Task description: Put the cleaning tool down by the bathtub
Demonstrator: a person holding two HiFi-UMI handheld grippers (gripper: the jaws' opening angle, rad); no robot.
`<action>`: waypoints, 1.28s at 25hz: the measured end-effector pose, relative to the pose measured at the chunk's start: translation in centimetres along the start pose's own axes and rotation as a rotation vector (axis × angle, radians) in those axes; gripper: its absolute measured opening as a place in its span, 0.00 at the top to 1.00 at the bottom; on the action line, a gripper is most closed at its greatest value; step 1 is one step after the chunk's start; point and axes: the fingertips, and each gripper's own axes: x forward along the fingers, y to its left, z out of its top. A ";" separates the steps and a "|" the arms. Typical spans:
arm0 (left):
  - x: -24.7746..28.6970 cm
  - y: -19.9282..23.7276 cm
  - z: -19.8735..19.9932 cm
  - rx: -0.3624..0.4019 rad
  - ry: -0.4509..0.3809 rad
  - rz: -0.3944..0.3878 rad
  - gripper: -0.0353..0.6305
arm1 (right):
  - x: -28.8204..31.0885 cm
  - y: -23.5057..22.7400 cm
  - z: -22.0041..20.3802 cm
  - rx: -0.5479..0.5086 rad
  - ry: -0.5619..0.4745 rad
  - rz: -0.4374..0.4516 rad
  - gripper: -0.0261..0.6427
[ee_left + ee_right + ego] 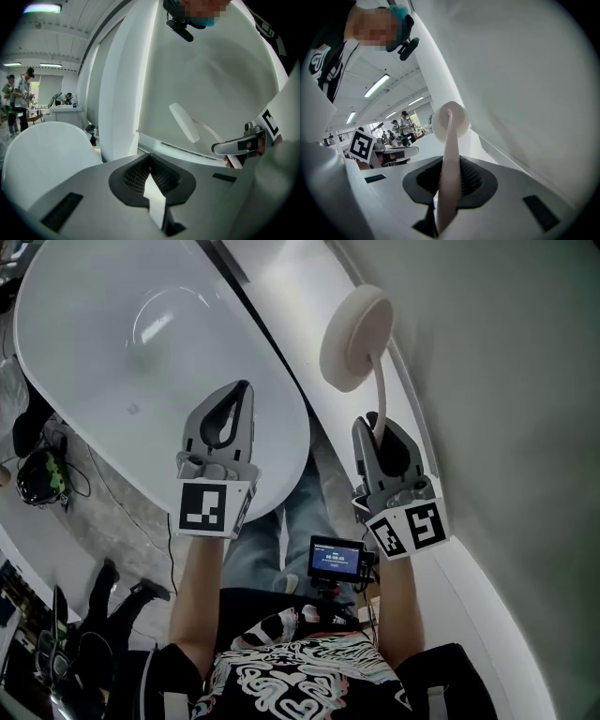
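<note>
Right, head view: the right gripper [377,427] is clamping the handle of the cleaning tool [354,334], jaws narrow on it. That handle is running out past the tips toward 12 o'clock, and the round head is sitting at roughly 11 o'clock, against the curved white wall [469,371]. From that gripper the bathtub [112,343] is lying at 10 o'clock, with a narrow gap [272,329] between it and the wall. The left gripper [244,395] is hovering over the bathtub's near rim, jaws together, carrying nothing.

Left gripper view: the jaws are meeting, with only a pale sliver showing through the seam and nothing gripped. The tool's head [184,123] is showing edge-on at 2 o'clock, well apart, and the right gripper [236,146] is at 3 o'clock. The bathtub [42,154] is filling the 9 o'clock side.

Right gripper view: the handle [447,187] is passing straight up between the jaws, which are pressing on it. The head [450,123] is at 12 o'clock, so the long axis is lining up with the gripper's own pointing line.

Judgement: the put-down is not yet done. The right hand is doing the job, and the head is likely touching down first. The target spot is lying down and toward 10 o'clock.
</note>
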 end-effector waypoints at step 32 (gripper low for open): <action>1.2 -2.5 -4.8 -0.134 0.093 -0.030 0.92 | -0.1 -2.0 -2.6 -0.059 0.183 -0.044 0.83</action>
